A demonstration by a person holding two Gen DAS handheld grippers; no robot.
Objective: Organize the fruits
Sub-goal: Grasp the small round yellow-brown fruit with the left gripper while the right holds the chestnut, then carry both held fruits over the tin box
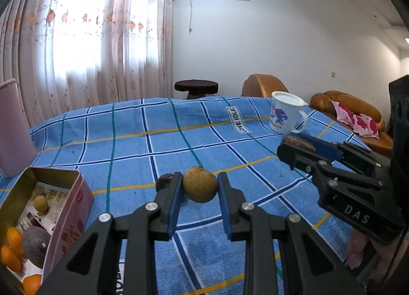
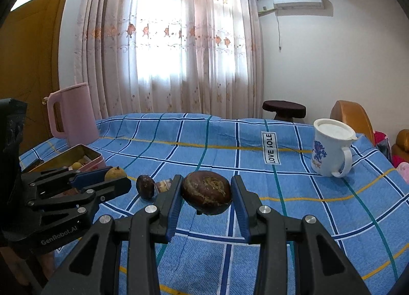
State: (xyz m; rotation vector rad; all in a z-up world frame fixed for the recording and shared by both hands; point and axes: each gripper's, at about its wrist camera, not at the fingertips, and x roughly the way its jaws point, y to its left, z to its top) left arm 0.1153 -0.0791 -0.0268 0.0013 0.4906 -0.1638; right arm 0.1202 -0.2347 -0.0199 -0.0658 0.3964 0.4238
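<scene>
Two fruits in hand. Left gripper (image 1: 200, 188): fingers closed on a tan round fruit (image 1: 200, 184), lifted off the bench (image 1: 127, 146). Right gripper (image 2: 206, 194): fingers closed on a dark brown fruit (image 2: 206, 191), also lifted. One small dark fruit (image 2: 145, 186) loose on the checked cloth. Pink tin (image 1: 69, 200), at the left, holds oranges and others. Risk: round skins may slip from the narrow pads; the two grippers, close together, may knock each other near the tin.
</scene>
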